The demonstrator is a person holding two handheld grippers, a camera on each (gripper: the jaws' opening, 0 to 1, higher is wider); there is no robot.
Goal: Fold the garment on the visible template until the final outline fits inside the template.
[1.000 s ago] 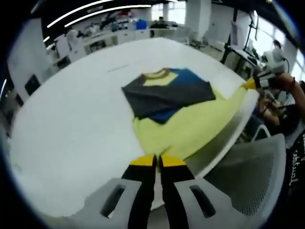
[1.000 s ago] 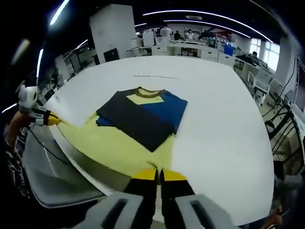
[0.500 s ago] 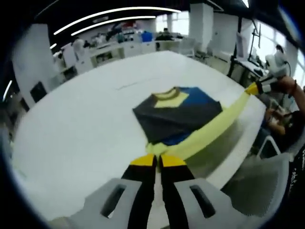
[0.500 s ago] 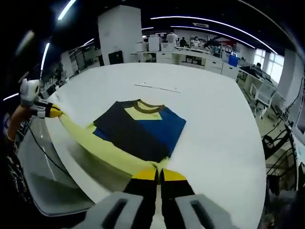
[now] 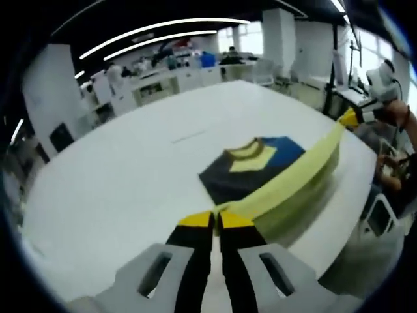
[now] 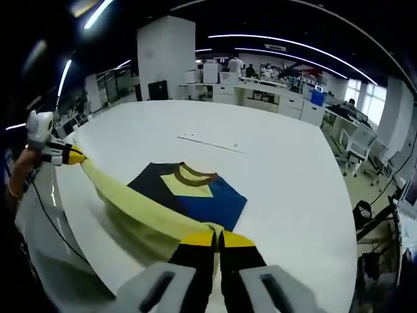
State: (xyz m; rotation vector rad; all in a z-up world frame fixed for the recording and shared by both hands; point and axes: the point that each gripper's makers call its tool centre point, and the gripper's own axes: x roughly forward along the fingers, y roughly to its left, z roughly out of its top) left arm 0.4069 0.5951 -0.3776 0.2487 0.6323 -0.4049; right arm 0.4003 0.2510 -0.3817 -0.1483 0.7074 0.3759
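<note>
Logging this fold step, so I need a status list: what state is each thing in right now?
Garment: sleeves folded in, yellow hem lifted taut off the table.
Left tool: shut on the hem.
Right tool: shut on the hem.
Table: white, garment's upper part lying on it.

The garment [image 5: 273, 171] is soft, matt cloth — pale yellow body, charcoal and blue panels, a ribbed-looking collar — and its lifted hem hangs limp and faintly creased. The table [image 6: 287, 169] under it is smooth and white, with a dull satin sheen. The left gripper [image 5: 215, 220] and right gripper [image 6: 215, 240] look like hard plastic — black jaws, yellow tips, grey matt housings.
</note>
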